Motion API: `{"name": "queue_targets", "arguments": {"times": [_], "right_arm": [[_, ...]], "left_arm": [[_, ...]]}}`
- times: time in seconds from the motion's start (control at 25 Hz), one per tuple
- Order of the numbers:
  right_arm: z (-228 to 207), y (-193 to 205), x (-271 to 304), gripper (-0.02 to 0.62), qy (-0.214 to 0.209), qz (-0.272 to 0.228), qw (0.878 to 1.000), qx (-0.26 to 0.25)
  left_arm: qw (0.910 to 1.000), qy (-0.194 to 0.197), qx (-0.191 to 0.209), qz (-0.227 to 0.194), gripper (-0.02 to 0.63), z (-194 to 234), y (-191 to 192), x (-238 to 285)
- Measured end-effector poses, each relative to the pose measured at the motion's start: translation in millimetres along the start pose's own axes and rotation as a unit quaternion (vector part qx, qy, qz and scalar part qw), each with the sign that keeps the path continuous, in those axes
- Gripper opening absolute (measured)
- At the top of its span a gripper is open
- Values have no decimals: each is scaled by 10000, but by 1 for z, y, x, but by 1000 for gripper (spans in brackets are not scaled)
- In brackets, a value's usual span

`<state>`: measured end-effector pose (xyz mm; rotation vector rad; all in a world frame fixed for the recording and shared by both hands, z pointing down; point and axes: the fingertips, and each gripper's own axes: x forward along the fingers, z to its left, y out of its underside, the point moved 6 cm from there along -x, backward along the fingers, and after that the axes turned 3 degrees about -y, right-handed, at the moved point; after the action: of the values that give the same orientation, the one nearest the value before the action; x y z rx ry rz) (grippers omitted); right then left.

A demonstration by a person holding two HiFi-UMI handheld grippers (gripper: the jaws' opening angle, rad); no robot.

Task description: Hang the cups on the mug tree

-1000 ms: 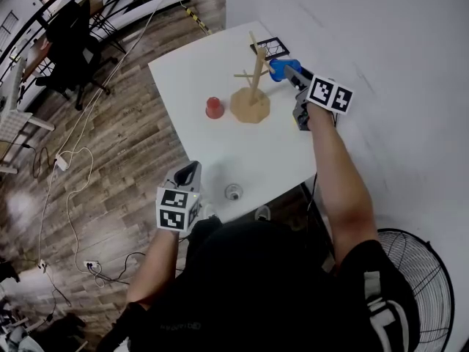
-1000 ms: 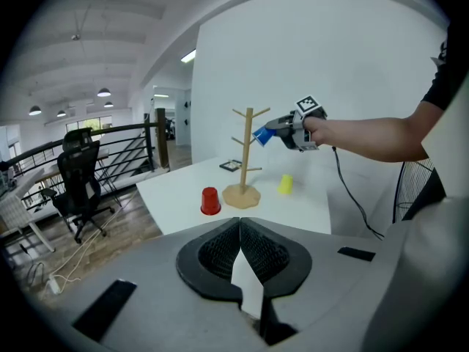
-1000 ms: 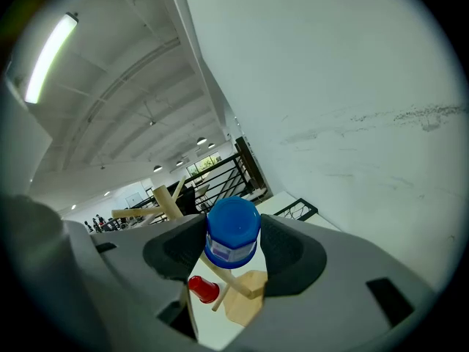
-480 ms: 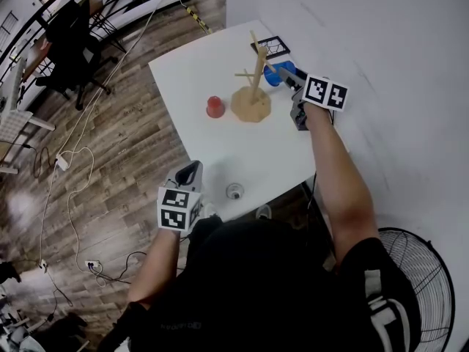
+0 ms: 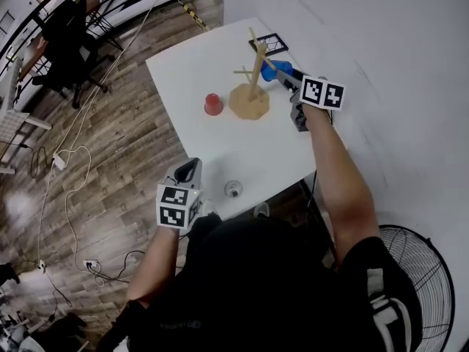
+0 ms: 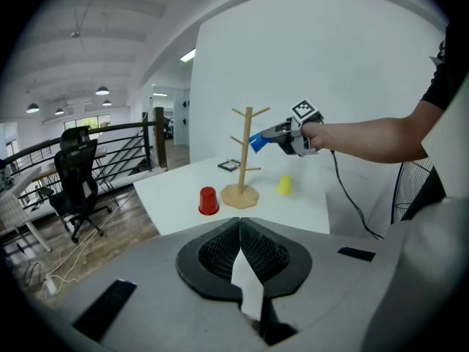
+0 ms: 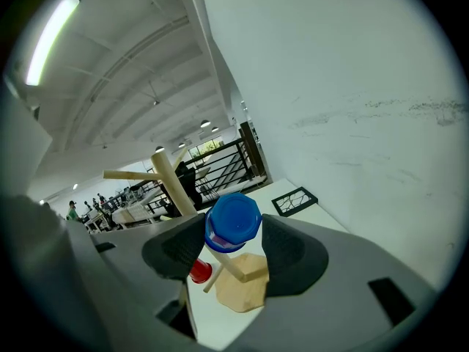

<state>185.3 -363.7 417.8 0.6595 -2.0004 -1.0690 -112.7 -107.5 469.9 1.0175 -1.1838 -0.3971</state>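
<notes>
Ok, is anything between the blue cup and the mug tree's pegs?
Nothing visible does. The right tool holds the blue cup right by the right-side pegs of the mug tree. The red cup stands on the table left of the base, out of the way.

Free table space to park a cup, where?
Bare: mid table, between red cup and small grey object at near edge; also far-left corner beyond red cup. Crowded: around mug tree, where right claw holds blue cup at a peg.
</notes>
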Motion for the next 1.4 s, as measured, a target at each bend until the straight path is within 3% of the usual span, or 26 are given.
{"name": "queue_targets", "arguments": {"times": [0.48, 0.72, 1.4], "right_arm": [[12, 14, -29, 225, 373, 28, 9901, -1353], [18, 35, -55, 209, 539, -38, 9830, -1754], [-75, 131, -68, 207, 1626, 1067, 9650, -1761]], "left_arm": [[9999, 133, 78, -10, 15, 0, -3, 9], [9997, 205, 127, 1, 15, -4, -6, 13], [9993, 262, 184, 188, 15, -16, -6, 17]]}}
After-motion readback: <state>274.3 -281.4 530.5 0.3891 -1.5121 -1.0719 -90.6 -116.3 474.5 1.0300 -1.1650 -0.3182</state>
